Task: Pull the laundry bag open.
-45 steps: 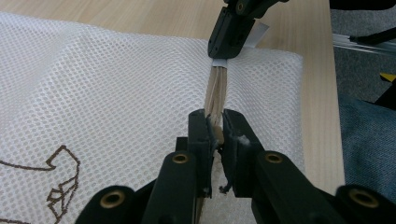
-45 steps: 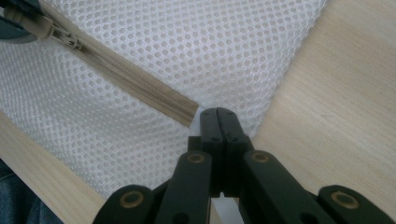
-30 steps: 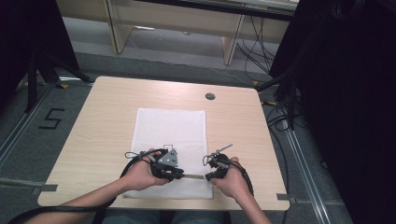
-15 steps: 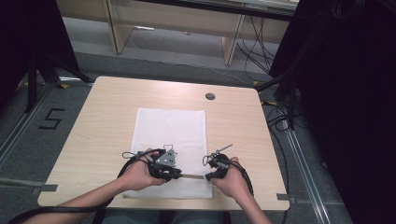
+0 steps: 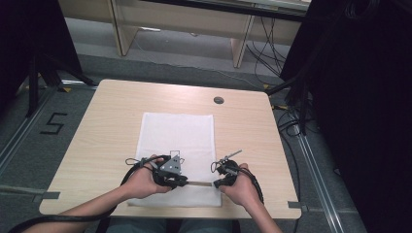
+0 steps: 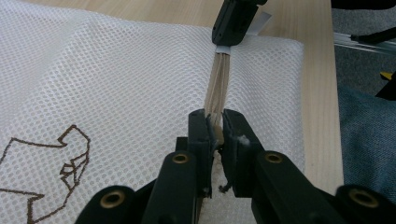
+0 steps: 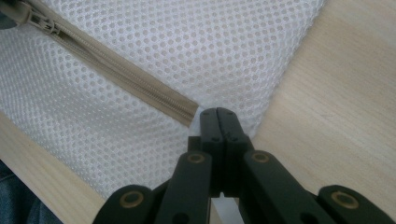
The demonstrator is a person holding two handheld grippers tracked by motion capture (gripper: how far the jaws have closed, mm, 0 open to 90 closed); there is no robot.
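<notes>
Left gripper (image 6: pixel 214 125) clamped on beige zipper (image 6: pixel 218 84) of white mesh bag (image 5: pixel 177 141), jaws narrow around its pull end. Right gripper (image 7: pixel 217 113) pinched tight on bag's fabric at zipper's other end. Zipper runs between both grippers, along bag's near edge. Bag lies flat mid-desk (image 5: pixel 111 111), reaching toward desk's near edge. Brown line drawing (image 6: pixel 60 158) printed on mesh.

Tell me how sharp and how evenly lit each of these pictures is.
High view: soft and grainy, table evenly lit, dark at both sides. Left gripper view: mesh bag crisp, near jaws slightly soft. Right gripper view: zipper and mesh sharp, no glare, top left corner blurred.
</notes>
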